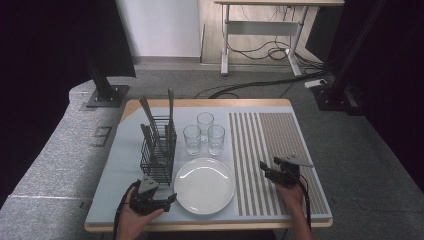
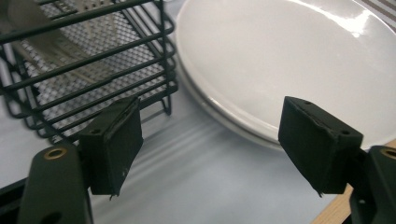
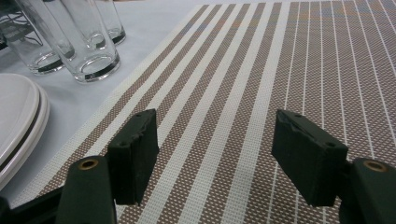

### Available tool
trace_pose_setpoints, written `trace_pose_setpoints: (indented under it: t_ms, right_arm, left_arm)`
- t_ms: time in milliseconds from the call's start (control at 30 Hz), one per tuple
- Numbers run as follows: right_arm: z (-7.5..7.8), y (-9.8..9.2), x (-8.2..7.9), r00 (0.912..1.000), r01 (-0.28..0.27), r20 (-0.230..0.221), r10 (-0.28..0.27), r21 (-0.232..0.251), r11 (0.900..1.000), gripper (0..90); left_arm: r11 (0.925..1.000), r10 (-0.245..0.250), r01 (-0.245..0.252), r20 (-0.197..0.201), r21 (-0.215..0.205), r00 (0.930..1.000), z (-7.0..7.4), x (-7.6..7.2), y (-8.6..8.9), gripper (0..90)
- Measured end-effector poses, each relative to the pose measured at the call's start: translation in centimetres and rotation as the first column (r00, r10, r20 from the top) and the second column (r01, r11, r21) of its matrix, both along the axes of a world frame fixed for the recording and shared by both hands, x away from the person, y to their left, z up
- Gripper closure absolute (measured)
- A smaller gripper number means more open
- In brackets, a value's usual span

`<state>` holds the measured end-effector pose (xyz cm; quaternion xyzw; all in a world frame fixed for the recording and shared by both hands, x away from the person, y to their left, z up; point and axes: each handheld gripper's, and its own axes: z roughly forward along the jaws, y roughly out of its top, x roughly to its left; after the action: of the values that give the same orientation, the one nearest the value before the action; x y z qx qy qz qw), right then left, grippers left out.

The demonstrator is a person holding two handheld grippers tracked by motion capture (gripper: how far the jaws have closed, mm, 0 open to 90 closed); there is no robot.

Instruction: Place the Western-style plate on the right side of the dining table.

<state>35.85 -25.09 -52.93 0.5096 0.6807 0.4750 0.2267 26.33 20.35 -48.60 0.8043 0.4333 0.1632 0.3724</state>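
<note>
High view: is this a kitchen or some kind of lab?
Probably a lab or test room set up as a dining spot. The table holds a plate, glasses and a cutlery basket, but black curtains hang at both sides, and cables trail over the floor behind.

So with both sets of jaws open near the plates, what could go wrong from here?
1. The left gripper sits between the wire cutlery basket and the stacked plates; a careless reach could nudge the basket or grip only the top plate.
2. The right gripper hovers over the striped placemat, with three glasses close together nearby; a sweep toward the plates might knock them.
</note>
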Motion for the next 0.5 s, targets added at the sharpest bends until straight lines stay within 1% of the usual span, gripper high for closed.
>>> trace_pose_setpoints:
  t_ms: [100,167,367,433,500]
  right_arm:
    - [-0.01,-0.04,0.02,1.0000,-0.001,-0.001,0.001,0.003,1.000,31.6]
    - [-0.01,-0.07,0.02,1.0000,-0.001,-0.002,0.001,0.007,1.000,31.7]
    - [-0.02,-0.10,0.05,1.0000,0.001,-0.006,0.000,0.010,1.000,31.6]
    - [-0.03,-0.13,0.06,1.0000,0.002,-0.006,-0.002,0.015,1.000,31.6]
    - [-0.03,-0.18,0.05,1.0000,0.002,-0.005,-0.002,0.018,1.000,31.6]
  left_arm:
    - [0.9999,-0.015,0.015,0.004,-0.008,0.9999,0.14,-0.05,-0.37,22.9]
    - [0.9999,-0.013,0.013,0.003,-0.004,0.9999,0.11,-0.01,-0.49,22.8]
    - [0.9999,-0.007,0.007,-0.001,-0.010,1.0000,0.02,0.23,-0.82,22.8]
    - [0.9999,-0.010,0.010,-0.002,-0.004,0.9999,0.09,0.32,-0.96,22.8]
    - [0.9999,-0.010,0.010,-0.003,-0.008,0.9999,0.28,0.44,-1.05,22.8]
